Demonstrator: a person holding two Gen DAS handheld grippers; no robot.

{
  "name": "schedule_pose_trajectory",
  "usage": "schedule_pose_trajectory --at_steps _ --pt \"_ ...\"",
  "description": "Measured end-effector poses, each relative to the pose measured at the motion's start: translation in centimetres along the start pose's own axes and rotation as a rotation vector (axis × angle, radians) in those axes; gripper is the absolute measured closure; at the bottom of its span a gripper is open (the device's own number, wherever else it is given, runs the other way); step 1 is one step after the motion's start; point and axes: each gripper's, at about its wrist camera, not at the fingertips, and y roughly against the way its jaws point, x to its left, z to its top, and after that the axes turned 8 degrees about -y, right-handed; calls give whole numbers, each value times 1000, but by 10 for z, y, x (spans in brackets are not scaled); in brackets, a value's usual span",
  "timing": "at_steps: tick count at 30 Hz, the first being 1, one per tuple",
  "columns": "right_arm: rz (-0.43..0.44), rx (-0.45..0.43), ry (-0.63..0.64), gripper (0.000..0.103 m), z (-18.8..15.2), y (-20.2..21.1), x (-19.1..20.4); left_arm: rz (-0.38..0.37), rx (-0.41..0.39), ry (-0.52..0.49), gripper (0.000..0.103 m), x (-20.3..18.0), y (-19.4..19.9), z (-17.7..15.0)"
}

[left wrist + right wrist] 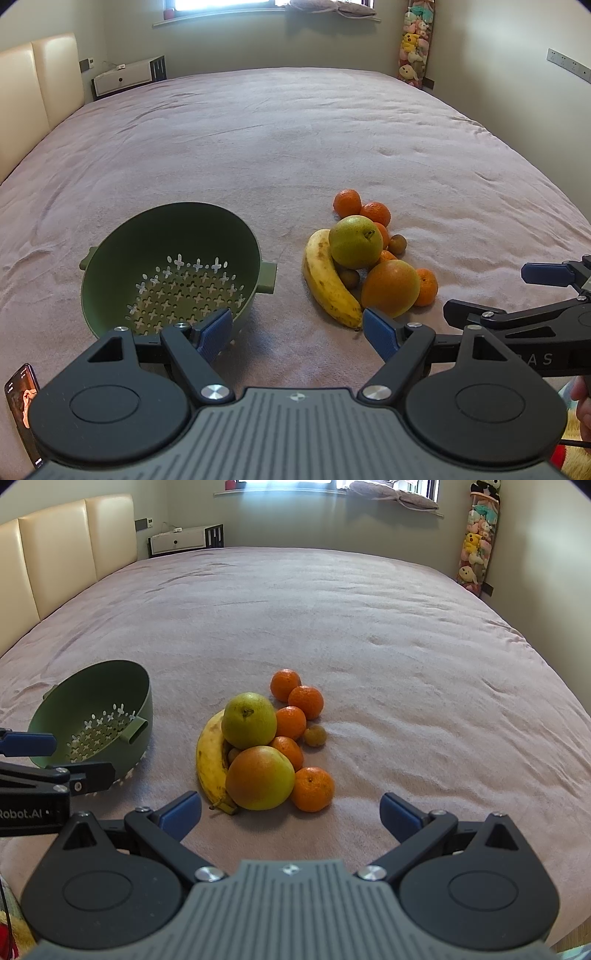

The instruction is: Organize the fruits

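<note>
A green colander (pixel 110 266) (pixel 110 686) lies tilted and empty on the pink bedspread. To its right is a fruit pile: a banana (pixel 328 280) (pixel 210 760), a green pear (pixel 355 242) (pixel 249 720), a large orange-green fruit (pixel 390 287) (pixel 260 777), several tangerines (pixel 347 202) (pixel 312 788) and small brown fruits (pixel 398 243) (pixel 315 735). My left gripper (pixel 297 334) is open and holds nothing, just short of the colander and the banana tip. My right gripper (pixel 291 814) is open with nothing in it, in front of the pile.
The bedspread (pixel 295 140) stretches far back to a padded headboard (pixel 40 85) at left. A phone (pixel 20 398) lies at the near left. A low white cabinet (pixel 122 77) and hanging plush toys (pixel 415 40) stand by the far wall.
</note>
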Motion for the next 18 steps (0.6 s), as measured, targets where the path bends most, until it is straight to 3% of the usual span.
schedule_pose_trajectory --at_steps 3,11,14,16,18 --pt "2 3 -4 4 0 -1 -1 -8 -11 -1 9 0 1 -2" --pt "11 5 1 4 -2 -8 -7 -59 -28 -8 27 -3 -3 -2" --pt "24 9 -6 16 -3 -11 -9 -81 -36 -11 32 -6 -6 0" --pt "35 14 -7 18 -4 -14 -9 -91 -41 -17 40 -8 -8 0" --pt "58 17 -28 22 -3 -17 -10 -98 -43 -16 41 -8 -12 1"
